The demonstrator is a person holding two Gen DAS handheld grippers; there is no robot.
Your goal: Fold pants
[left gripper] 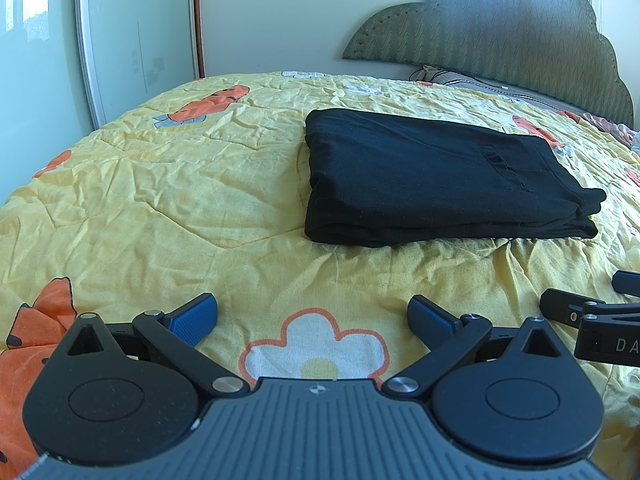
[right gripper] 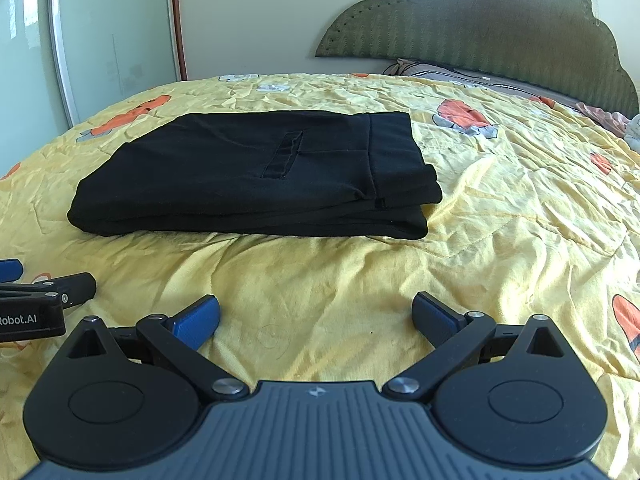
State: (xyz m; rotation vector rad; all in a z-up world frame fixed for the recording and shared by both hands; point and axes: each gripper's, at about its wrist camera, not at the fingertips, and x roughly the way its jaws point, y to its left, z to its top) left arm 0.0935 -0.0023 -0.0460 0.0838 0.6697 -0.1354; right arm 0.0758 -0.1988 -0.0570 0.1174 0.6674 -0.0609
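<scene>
Black pants (left gripper: pixel 432 176) lie folded into a flat rectangular stack on the yellow quilt, a welt pocket facing up; the right wrist view shows the same pants (right gripper: pixel 256 176) left of centre. My left gripper (left gripper: pixel 312 318) hovers low over the quilt in front of the stack, open, nothing between its blue pads. My right gripper (right gripper: pixel 316 318) is also open and empty, short of the pants' near edge. The right gripper's fingers (left gripper: pixel 560 306) show at the right edge of the left wrist view; the left gripper's fingers (right gripper: pixel 76 284) show at the left of the right wrist view.
The bed is covered by a wrinkled yellow quilt (left gripper: pixel 180 184) with orange and white prints. A green scalloped headboard (left gripper: pixel 500 36) stands at the back right, with pillows (right gripper: pixel 460 76) below it. A mirrored wardrobe door (left gripper: pixel 132 28) lines the left.
</scene>
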